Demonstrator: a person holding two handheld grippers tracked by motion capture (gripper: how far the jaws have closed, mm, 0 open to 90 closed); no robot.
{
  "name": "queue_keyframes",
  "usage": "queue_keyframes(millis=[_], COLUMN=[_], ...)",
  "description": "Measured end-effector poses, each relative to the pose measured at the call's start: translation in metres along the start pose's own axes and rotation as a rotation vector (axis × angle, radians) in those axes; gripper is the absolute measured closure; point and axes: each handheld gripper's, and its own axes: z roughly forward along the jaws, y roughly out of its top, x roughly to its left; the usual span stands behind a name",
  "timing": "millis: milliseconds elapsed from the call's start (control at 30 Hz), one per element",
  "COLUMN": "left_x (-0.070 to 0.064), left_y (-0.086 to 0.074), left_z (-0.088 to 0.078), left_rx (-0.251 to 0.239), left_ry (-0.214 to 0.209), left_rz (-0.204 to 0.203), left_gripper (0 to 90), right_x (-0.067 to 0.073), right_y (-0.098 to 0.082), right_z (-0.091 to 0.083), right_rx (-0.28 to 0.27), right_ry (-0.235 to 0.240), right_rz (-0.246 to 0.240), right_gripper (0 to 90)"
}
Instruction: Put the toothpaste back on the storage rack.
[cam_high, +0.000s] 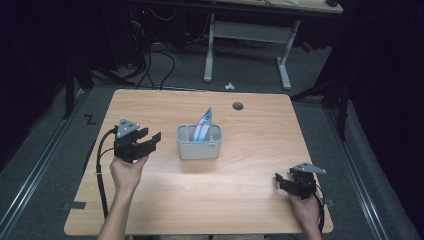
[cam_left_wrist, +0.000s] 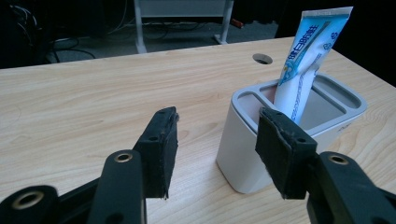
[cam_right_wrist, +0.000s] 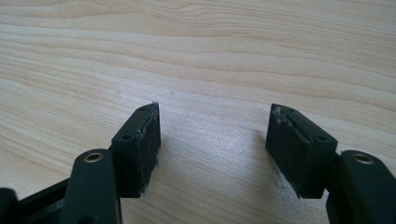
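Left claw (cam_high: 150, 139) agape beside holder (cam_high: 199, 146); right claw (cam_high: 283, 181) agape; toothpaste tube (cam_high: 203, 125) upright, crimp up.

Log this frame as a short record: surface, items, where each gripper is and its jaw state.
surface: wooden table with a round hole near its far edge
holder: white divided holder, mid-table
contents: blue-and-white tube standing tilted in the holder
left gripper: open, beside the holder, not touching
right gripper: open, over bare wood at the near right
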Motion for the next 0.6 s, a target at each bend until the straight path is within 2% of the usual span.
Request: queue_keyframes(millis=[600], left_x=[0.008], left_y=[-0.017], left_z=[-0.005], left_rx=[0.013], left_ry=[0.019], left_rz=[-0.024], left_gripper=[48.6], right_x=[0.000], right_y=[0.000], right_z=[0.000], right_rx=[0.000], right_ry=[0.000], right_rz=[-0.001], right_gripper=[35.7])
